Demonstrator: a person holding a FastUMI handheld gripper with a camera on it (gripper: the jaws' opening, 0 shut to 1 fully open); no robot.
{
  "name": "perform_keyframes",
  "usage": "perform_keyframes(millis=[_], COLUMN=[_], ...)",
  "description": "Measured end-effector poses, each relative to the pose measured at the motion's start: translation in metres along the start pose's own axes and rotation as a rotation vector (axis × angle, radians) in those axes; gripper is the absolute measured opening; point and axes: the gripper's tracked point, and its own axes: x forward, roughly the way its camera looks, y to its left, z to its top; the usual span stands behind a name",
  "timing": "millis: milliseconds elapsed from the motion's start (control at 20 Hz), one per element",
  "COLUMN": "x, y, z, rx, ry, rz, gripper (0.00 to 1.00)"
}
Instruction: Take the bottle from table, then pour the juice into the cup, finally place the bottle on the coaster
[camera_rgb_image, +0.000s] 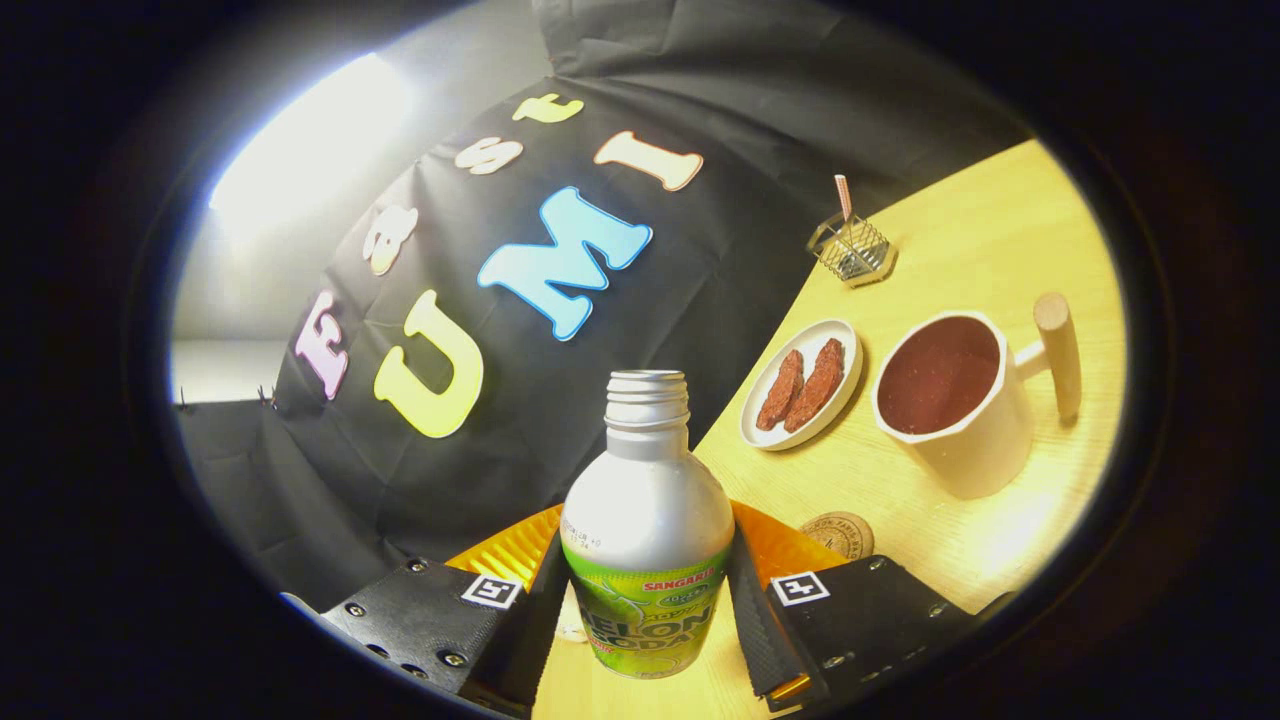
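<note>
My gripper (645, 610) is shut on a silver bottle (645, 530) with a green label; both fingers press its sides. The bottle's threaded neck is uncapped. The whole view is tilted, so the wooden table (1000, 230) slants. Beyond the fingers to the right stands a white cup (955, 400) with a wooden handle, dark reddish inside. A round cork coaster (840, 533) lies on the table just past my right finger, partly hidden by it, between the bottle and the cup.
A small white plate (845, 340) with two brown snack pieces sits left of the cup. Farther back a wire holder (852, 250) with a striped straw stands near the table's far edge. The black cloth wall rises behind the table.
</note>
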Motion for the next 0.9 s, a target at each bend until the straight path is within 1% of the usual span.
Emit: perform_keyframes(millis=[200, 350, 500, 700, 900], x=[0.008, 0.008, 0.008, 0.01, 0.009], y=[-0.003, -0.018, -0.024, -0.028, -0.025], z=[0.003, 0.0, 0.007, 0.002, 0.008], rx=[0.194, 0.268, 0.37, 0.412, 0.509], ry=[-0.011, -0.024, -0.049, -0.051, -0.077], rz=[0.042, 0.023, 0.029, 0.028, 0.059], gripper=[0.75, 0.75, 0.75, 0.75, 0.75])
